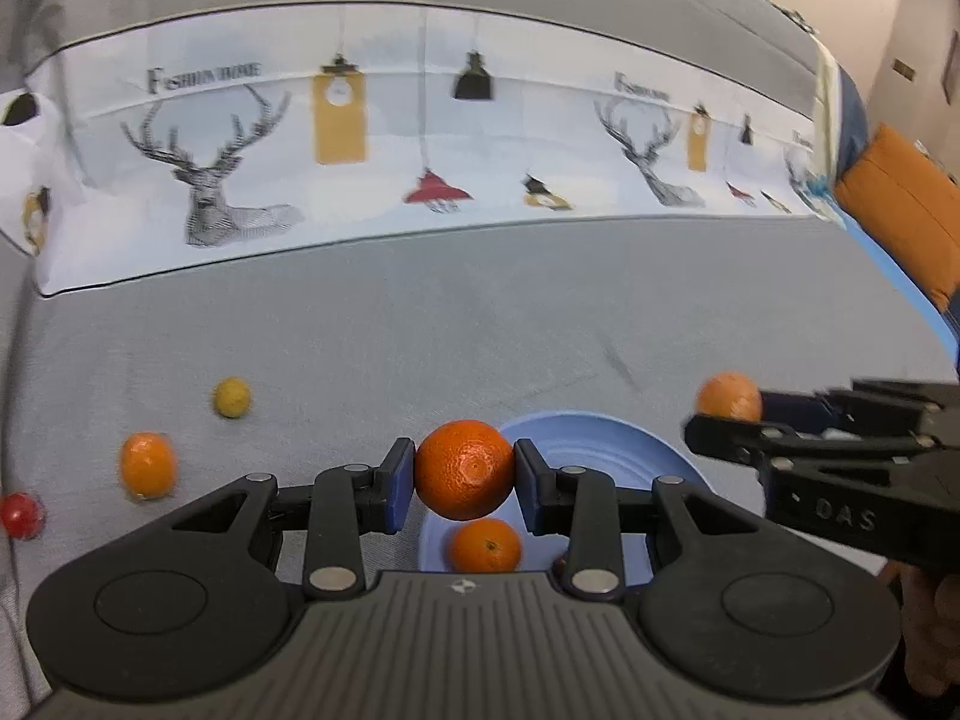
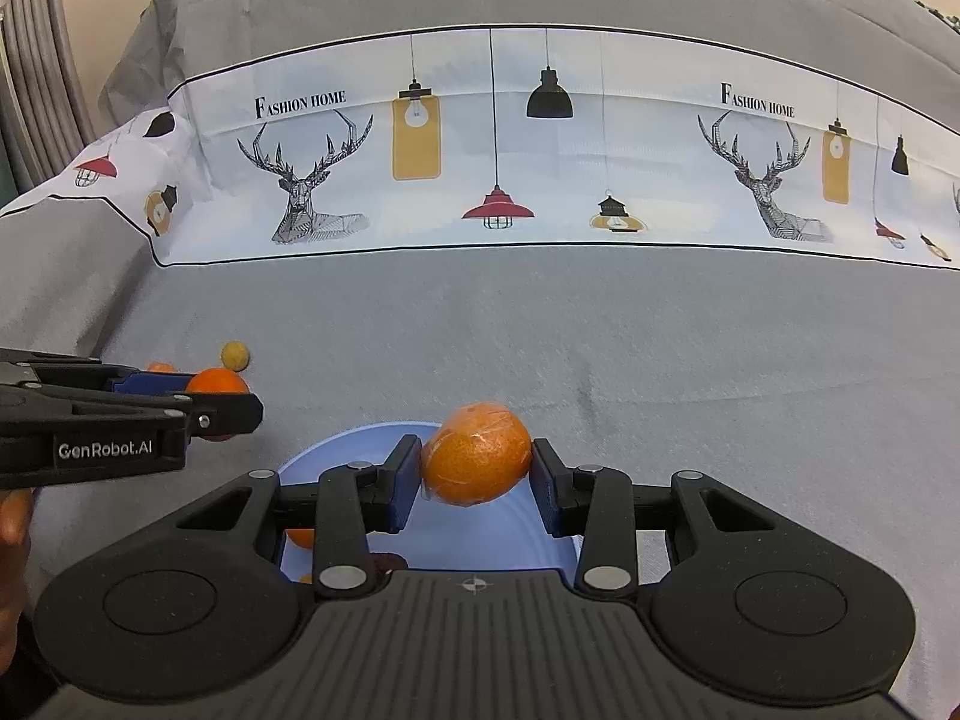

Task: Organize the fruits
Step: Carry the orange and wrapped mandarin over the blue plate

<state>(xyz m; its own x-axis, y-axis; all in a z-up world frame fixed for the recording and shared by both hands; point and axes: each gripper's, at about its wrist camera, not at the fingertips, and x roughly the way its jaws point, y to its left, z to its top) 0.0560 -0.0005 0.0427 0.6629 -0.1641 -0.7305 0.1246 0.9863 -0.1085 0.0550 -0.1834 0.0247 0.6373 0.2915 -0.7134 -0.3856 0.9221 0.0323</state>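
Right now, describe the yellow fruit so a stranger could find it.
On the grey cloth, look left of the blue plate. Past the loose orange lies the yellow fruit, the smallest and the only yellow one.

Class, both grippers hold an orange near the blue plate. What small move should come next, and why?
Probably lower the right gripper slightly and open it: its wrapped orange already hangs over the blue plate, while the left gripper and its orange sit nearer the rim.

bedspread [image 2: 600,348]: grey matt cloth | plate [image 1: 600,450]: smooth blue plastic
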